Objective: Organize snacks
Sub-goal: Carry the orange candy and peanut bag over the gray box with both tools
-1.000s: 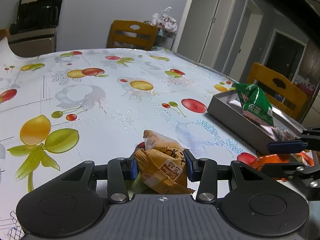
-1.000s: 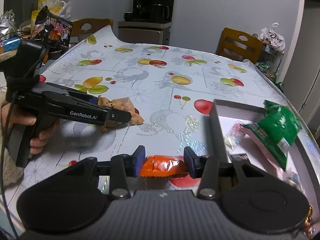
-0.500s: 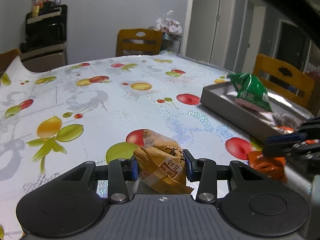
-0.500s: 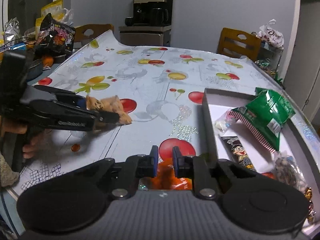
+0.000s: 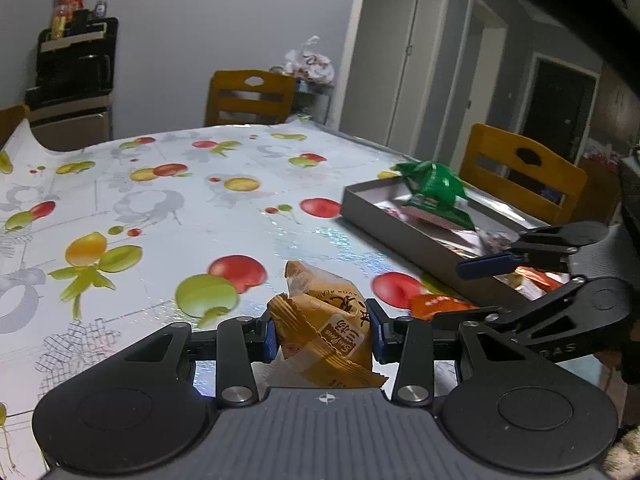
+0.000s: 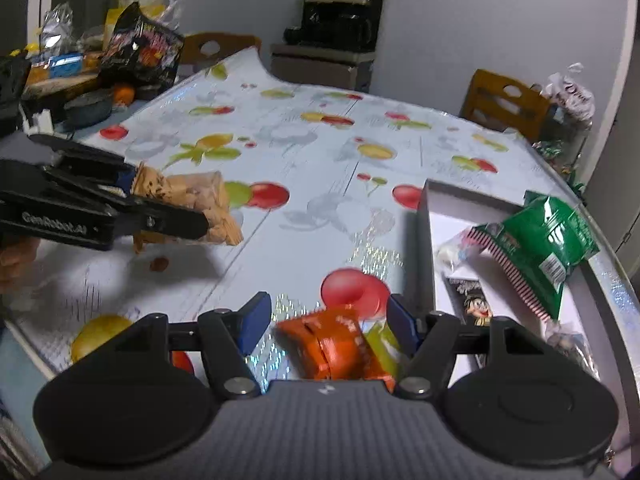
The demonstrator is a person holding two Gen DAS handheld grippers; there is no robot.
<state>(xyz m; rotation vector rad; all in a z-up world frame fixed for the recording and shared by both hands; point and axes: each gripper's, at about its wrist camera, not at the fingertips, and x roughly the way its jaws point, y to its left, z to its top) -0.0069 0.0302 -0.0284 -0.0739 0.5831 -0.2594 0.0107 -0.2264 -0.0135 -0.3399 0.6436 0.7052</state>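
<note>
Yellow snack packet (image 5: 326,330): clamped between both pads of the left hand-held gripper (image 5: 322,336), lifted clear of the counter (image 5: 160,208).
Orange snack packet (image 6: 336,346): lies on the counter just beside the grey box's near wall, between the spread fingers of the right hand-held gripper (image 6: 328,324), which is open and not gripping it.
Grey box (image 6: 421,240): shallow, on the counter's right side; holds a green bag (image 6: 548,236) and smaller packets.
Counter: fruit-print cloth.

Box wall (image 6: 421,248) beside orange packet (image 6: 336,344)
</note>
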